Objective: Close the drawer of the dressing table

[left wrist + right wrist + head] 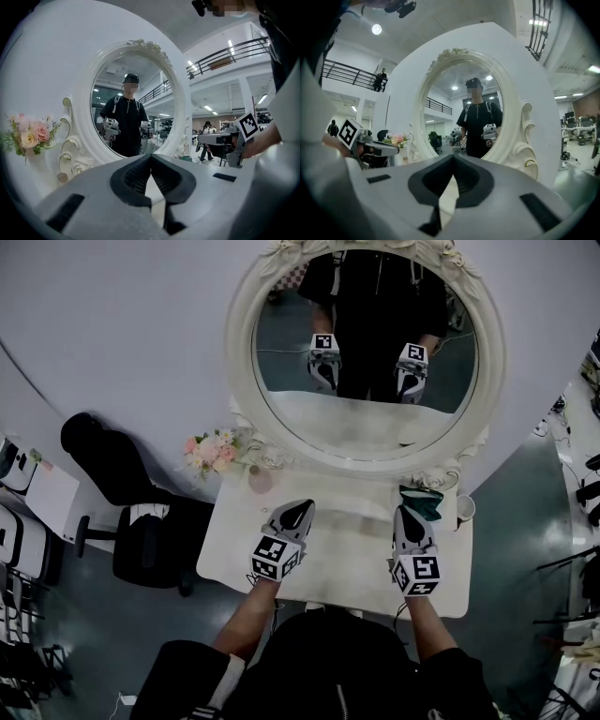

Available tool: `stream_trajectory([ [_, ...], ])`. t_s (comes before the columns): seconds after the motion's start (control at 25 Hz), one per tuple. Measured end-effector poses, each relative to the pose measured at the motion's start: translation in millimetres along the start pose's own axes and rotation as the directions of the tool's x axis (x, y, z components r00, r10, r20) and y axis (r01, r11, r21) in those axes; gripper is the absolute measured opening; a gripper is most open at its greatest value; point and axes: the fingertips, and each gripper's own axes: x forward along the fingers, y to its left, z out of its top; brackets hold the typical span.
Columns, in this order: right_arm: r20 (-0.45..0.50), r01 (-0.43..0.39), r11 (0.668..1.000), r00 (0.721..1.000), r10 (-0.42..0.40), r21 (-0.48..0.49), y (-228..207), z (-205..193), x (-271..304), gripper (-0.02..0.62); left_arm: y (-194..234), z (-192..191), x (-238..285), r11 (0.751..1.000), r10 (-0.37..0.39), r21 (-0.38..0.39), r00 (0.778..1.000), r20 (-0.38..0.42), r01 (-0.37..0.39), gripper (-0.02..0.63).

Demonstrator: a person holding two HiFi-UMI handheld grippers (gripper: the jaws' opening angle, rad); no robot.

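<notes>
The white dressing table (347,559) stands under its oval mirror (366,427). Its drawer shows in no view; my arms and body cover the table's front edge. My left gripper (302,512) hovers over the left half of the tabletop, pointing at the mirror. In the left gripper view its jaws (151,157) meet at the tips with nothing between them. My right gripper (410,517) hovers over the right half, level with the left one. Its jaws (453,160) are likewise shut and empty. Both grippers are reflected in the mirror.
A bunch of pink flowers (211,452) and a small pink cup (260,481) stand at the table's back left. A dark green object (423,501) and a white cup (465,510) sit at the back right. A black chair (131,521) stands left of the table.
</notes>
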Motion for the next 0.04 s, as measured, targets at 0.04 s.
stream_trajectory([
  [0.04,0.0,0.0,1.0,1.0,0.0,0.0,0.2,0.2,-0.3,0.0,0.0,-0.3,-0.2,1.0,0.001,0.002,1.0,-0.001,-0.001,0.005],
])
